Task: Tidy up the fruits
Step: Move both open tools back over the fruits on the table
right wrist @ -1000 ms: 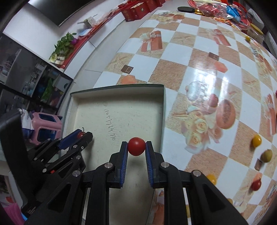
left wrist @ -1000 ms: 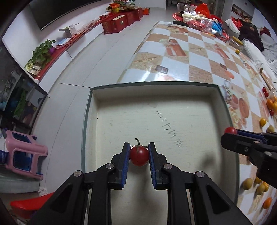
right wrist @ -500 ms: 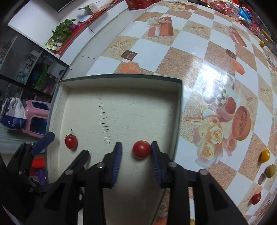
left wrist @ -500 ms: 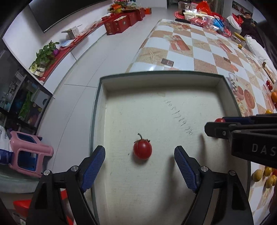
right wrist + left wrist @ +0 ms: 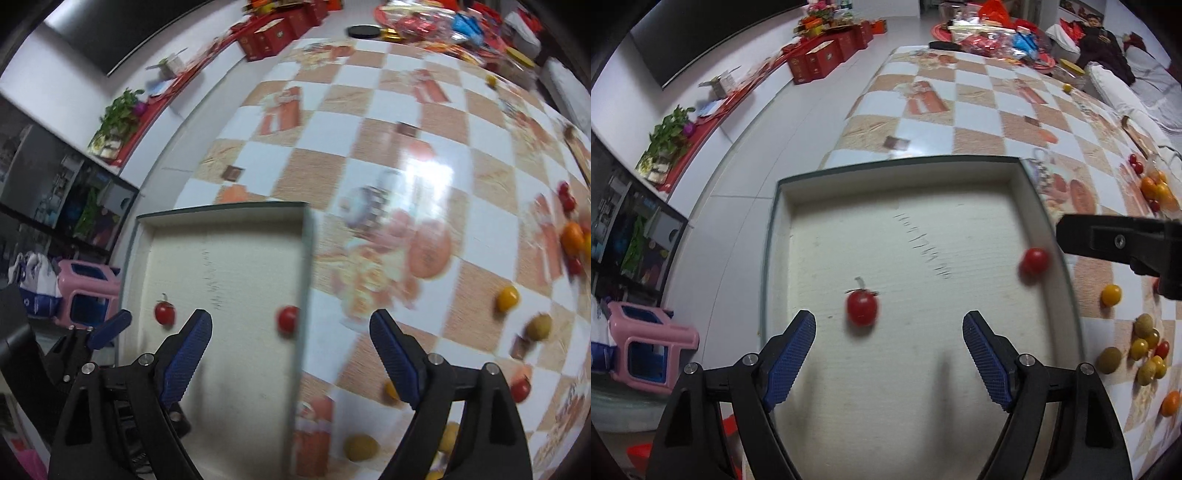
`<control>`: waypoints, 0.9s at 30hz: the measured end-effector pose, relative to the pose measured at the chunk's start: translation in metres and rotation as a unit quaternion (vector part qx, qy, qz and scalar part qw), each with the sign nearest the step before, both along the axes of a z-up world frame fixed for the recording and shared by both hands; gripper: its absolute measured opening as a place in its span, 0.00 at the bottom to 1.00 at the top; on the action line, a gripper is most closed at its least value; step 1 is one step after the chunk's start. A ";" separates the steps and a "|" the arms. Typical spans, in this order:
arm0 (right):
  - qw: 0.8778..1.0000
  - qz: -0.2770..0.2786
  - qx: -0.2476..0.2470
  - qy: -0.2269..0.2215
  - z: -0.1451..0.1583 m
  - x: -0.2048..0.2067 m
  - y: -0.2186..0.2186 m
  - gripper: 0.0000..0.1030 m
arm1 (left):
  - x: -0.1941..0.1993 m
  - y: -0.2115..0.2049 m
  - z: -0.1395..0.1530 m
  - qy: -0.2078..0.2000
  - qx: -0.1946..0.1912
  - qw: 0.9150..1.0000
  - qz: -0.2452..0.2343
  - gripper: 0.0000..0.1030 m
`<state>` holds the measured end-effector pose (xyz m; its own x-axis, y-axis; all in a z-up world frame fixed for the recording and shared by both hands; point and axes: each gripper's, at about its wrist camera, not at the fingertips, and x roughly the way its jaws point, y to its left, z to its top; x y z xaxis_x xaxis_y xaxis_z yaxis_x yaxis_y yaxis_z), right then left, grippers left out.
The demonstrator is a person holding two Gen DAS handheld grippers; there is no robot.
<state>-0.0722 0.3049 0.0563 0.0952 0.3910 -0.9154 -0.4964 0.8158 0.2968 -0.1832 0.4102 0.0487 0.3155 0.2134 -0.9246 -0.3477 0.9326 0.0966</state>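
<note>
1. Left gripper (image 5: pixel 888 354), black frame with blue ribbed pads, spread wide and empty above the floor of the shallow cream-lined cardboard tray (image 5: pixel 783 236).
2. Just ahead of its tips, loose on the tray floor: stemmed red cherry tomato (image 5: pixel 861 308).
3. Right gripper (image 5: pixel 290 354), same make, also spread wide, empty, straddling the tray's right wall.
4. Stemless red cherry tomato (image 5: pixel 1033 260) against that right wall, inside the tray.
5. Beyond, scattered on the checkered orange-and-white tablecloth (image 5: pixel 369 110): yellow, green and red small fruits (image 5: pixel 507 298).
</note>
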 end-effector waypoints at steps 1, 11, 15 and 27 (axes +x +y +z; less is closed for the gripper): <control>1.000 -0.014 -0.002 0.002 0.001 0.001 -0.014 0.87 | 0.003 -0.006 0.002 -0.002 -0.001 1.000 -0.008 0.81; 0.990 -0.128 -0.056 0.005 -0.005 0.004 -0.144 0.87 | 0.043 -0.081 0.022 -0.019 -0.018 0.994 -0.107 0.81; 0.983 -0.165 -0.077 0.013 -0.014 0.007 -0.185 0.87 | 0.056 -0.114 0.024 -0.021 -0.035 0.988 -0.152 0.81; 0.983 -0.166 -0.077 0.016 -0.030 0.016 -0.207 0.87 | 0.079 -0.161 -0.015 0.029 -0.029 0.981 -0.187 0.81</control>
